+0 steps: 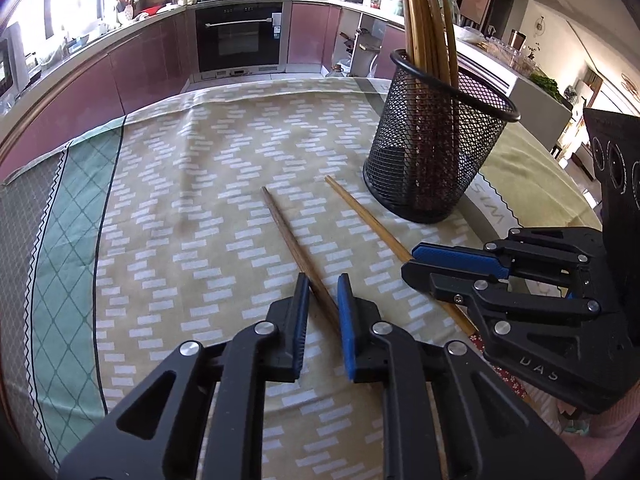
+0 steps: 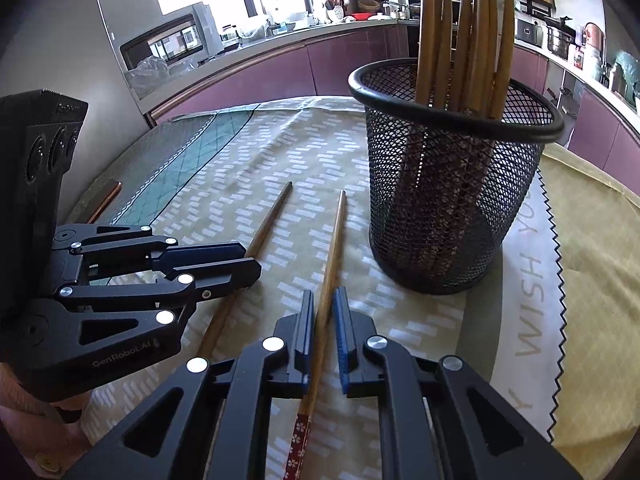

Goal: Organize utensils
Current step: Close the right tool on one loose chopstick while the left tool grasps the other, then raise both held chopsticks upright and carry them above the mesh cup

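Observation:
Two chopsticks lie side by side on the tablecloth in front of a black mesh cup (image 1: 432, 148) (image 2: 448, 200), which holds several upright chopsticks (image 2: 468, 32). My left gripper (image 1: 323, 280) (image 2: 248, 266) straddles the darker chopstick (image 1: 284, 232) (image 2: 268, 224). Its jaws stand narrow, with the stick against the left pad and cloth showing beside the right pad. My right gripper (image 2: 323, 294) (image 1: 412, 264) is shut on the lighter chopstick (image 2: 336, 240) (image 1: 360, 212), whose red flowered end (image 2: 300, 440) passes under the jaws.
The patterned tablecloth (image 1: 180, 200) runs to the table's far edge, with kitchen cabinets and an oven (image 1: 240, 40) beyond it. The mesh cup stands just right of the chopstick tips. A thin brown object (image 2: 106, 200) lies near the table's left edge.

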`<state>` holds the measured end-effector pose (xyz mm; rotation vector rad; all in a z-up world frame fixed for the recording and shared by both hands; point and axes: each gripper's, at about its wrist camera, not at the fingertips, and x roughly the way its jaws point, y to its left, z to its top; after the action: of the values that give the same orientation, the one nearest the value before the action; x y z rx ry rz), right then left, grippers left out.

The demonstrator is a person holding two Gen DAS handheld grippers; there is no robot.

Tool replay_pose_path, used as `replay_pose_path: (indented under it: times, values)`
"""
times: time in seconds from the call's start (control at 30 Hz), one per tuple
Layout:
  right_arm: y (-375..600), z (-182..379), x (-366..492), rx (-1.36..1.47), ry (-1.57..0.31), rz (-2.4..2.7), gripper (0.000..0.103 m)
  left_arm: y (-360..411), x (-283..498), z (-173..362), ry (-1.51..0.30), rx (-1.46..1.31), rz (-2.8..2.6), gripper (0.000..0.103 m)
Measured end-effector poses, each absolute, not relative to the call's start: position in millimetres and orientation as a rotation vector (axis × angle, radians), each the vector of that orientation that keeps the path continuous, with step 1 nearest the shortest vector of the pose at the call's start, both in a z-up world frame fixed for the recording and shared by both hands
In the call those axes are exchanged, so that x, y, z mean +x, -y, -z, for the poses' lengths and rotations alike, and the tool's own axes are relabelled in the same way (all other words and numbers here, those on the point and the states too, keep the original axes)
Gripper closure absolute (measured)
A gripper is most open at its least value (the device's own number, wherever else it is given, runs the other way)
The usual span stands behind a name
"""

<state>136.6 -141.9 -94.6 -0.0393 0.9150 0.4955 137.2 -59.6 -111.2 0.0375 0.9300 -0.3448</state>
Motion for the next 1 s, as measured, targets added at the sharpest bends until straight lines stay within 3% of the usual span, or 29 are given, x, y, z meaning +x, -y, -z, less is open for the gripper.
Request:
replay_pose_path:
  times: [0.37,0.6,1.0]
  values:
    - [155.4,89.4,129.9,0.031,-0.893,-0.524,0.097,53.9,124.0,112.3,-0.936,-0.018,0.346,0.094]
    - [151.1,89.2,127.4,0.018,-0.901,-0.577,0.097,59.0,115.2,113.6,-0.941,0.019,0.371,0.090]
    - [136.5,93.6,130.7,-0.057,-0.923,-0.566,0.096,65.0,126.0,113.8,-0.933,0.050,0.356,0.093]
